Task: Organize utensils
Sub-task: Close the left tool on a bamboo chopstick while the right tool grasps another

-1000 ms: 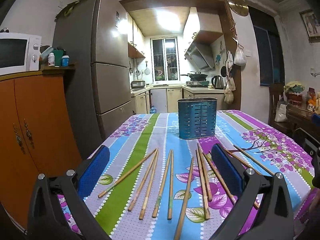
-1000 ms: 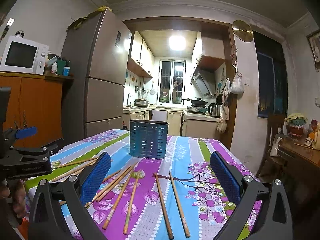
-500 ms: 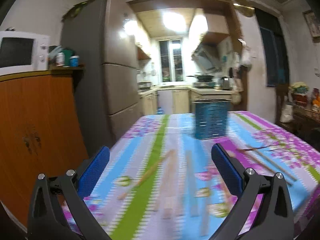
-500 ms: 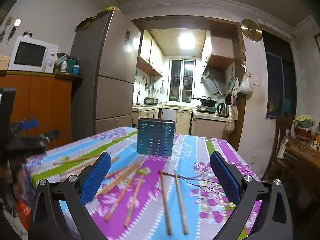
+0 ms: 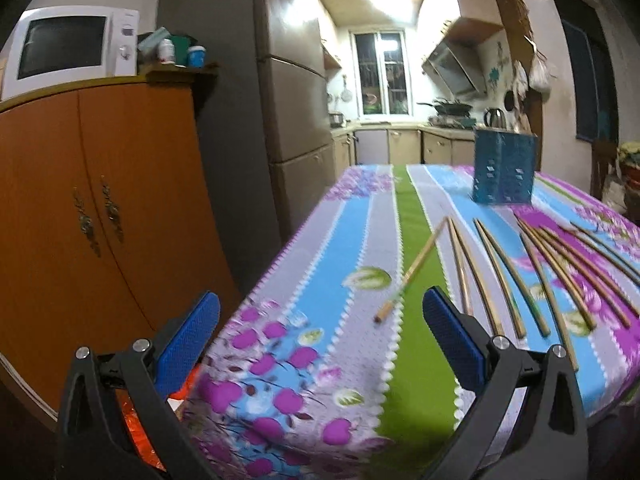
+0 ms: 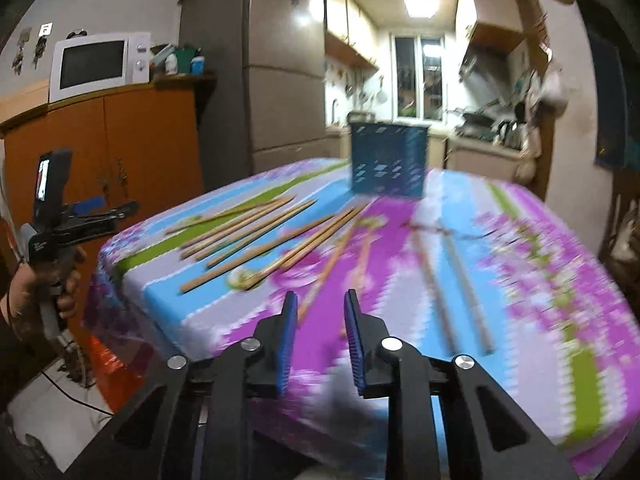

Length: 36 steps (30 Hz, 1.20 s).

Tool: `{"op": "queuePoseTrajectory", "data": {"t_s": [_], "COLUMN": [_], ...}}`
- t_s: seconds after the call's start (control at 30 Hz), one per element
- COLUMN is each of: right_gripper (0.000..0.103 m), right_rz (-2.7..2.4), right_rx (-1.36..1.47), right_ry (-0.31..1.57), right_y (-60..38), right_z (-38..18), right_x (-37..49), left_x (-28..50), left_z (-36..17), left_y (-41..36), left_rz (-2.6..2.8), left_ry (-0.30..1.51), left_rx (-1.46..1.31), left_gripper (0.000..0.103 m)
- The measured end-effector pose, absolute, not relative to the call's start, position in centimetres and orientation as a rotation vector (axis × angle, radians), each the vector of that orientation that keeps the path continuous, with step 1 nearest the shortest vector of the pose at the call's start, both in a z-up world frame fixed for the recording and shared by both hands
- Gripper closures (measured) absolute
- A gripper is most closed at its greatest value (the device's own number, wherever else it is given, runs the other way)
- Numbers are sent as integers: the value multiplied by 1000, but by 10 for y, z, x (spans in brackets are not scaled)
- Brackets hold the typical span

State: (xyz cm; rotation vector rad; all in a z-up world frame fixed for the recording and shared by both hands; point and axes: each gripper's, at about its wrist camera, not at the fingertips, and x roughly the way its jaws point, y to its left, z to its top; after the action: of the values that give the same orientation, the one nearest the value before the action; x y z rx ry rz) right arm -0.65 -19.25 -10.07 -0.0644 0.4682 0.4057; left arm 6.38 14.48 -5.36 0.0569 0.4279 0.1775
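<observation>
Several wooden chopsticks [image 5: 540,272] lie spread on the flowered tablecloth [image 5: 360,248], and one chopstick [image 5: 412,270] lies apart on the green stripe. Behind them stands a blue perforated utensil holder [image 5: 504,170]. My left gripper [image 5: 320,304] is open over the table's near left corner, just short of that lone chopstick, with nothing between its pads. In the right wrist view the chopsticks [image 6: 256,236] and holder [image 6: 388,160] are blurred. My right gripper [image 6: 320,296] hangs before the table's near edge, its jaws closing to a narrow gap with nothing in it. A hand holds the left gripper [image 6: 120,210] at the far left.
An orange cupboard [image 5: 100,200] with a white microwave [image 5: 72,48] stands left of the table, then a tall grey fridge [image 5: 288,80]. The kitchen counter [image 5: 400,128] lies beyond. The tablecloth hangs over the near edge [image 6: 320,400]. Something orange-red [image 5: 136,424] lies below the table corner.
The right gripper's jaws have gone from wide apart to a narrow gap, and its view has dipped toward the table. The left gripper has swung left and down to the table's corner.
</observation>
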Motion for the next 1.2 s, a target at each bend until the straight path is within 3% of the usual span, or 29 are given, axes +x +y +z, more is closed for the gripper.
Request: {"op": "queuePoseTrajectory", "data": {"t_s": [0.6, 0.67, 0.8, 1.03, 1.2], "right_gripper": [81, 84, 86, 86, 86], "right_rz": [339, 336, 333, 329, 328], "right_rx": [-95, -102, -107, -112, -110], "right_ry": [506, 502, 498, 493, 484], "right_y": [-161, -159, -157, -155, -156], "right_z": [-129, -130, -130, -130, -131], "right_x": [13, 13, 14, 15, 15], "left_x": [72, 75, 90, 122, 131], "left_z": [-79, -80, -78, -83, -93], "left_y": [154, 154, 156, 149, 148], "left_rz": [81, 60, -7, -114, -171], "left_ry": [461, 463, 495, 570, 622], "left_rx": [92, 109, 96, 133, 106], "left_gripper": [5, 9, 34, 42, 65]}}
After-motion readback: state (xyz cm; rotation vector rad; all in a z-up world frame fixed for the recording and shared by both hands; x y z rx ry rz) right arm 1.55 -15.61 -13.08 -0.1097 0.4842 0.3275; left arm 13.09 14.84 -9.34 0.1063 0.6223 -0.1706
